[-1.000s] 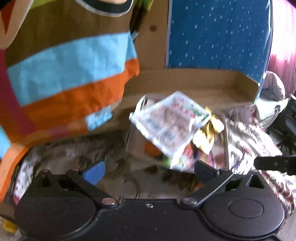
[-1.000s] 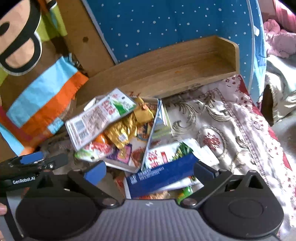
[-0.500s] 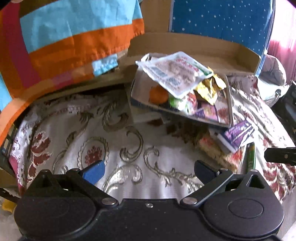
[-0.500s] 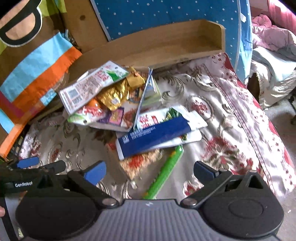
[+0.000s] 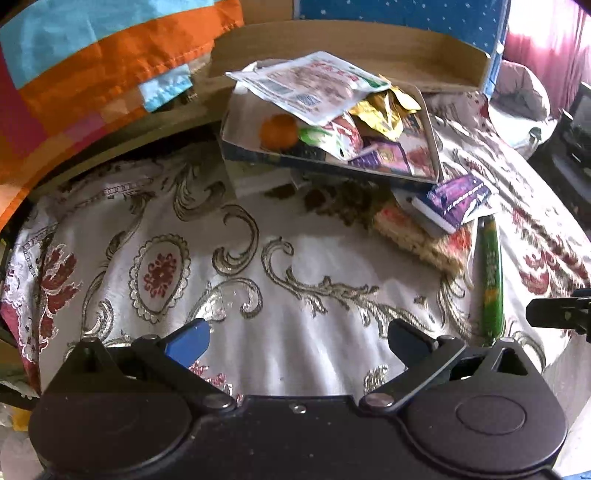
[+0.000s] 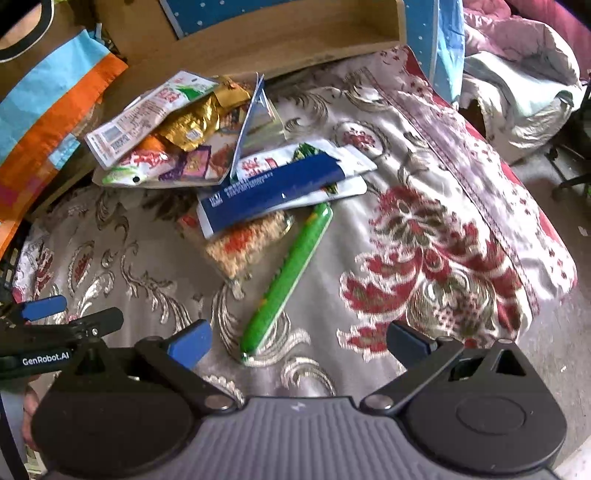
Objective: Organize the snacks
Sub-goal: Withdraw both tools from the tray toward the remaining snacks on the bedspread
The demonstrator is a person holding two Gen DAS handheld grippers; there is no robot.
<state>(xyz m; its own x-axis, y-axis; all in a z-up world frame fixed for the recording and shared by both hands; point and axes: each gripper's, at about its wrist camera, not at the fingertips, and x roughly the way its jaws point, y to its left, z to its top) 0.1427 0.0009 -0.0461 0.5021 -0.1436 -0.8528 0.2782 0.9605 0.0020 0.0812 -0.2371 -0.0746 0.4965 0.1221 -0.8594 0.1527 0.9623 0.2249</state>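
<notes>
Left gripper: I have it spread wide and carrying nothing, low in the left wrist view over bare patterned cloth. I judge it is parked here because nothing loose lies on this side.

Right gripper: also released and empty, fingers apart at the bottom of the right wrist view, hovering above the near end of the green stick snack.

Tray: a shallow box, upper centre of the left view, one edge propped so it tilts. It already holds a white packet, a gold wrapper, an orange round snack and purple sachets, so I take it as the collecting place.

Snacks left outside: the green stick lies diagonally on the cloth, centre of the right view. Just above it, a blue box rests on a white pouch and overlaps a rice cracker pack.

Why so: I read the loose heap beside the tray's right edge as the unsorted remainder. The stick is apart from the stack at its near end, hence the easiest next pick.

In the way: the blue box pins the cracker, so that goes later. The heaped white packet leaves little room in the tray.

Around: a wooden shelf behind, a striped fabric upper left, a blue dotted panel at the top.
</notes>
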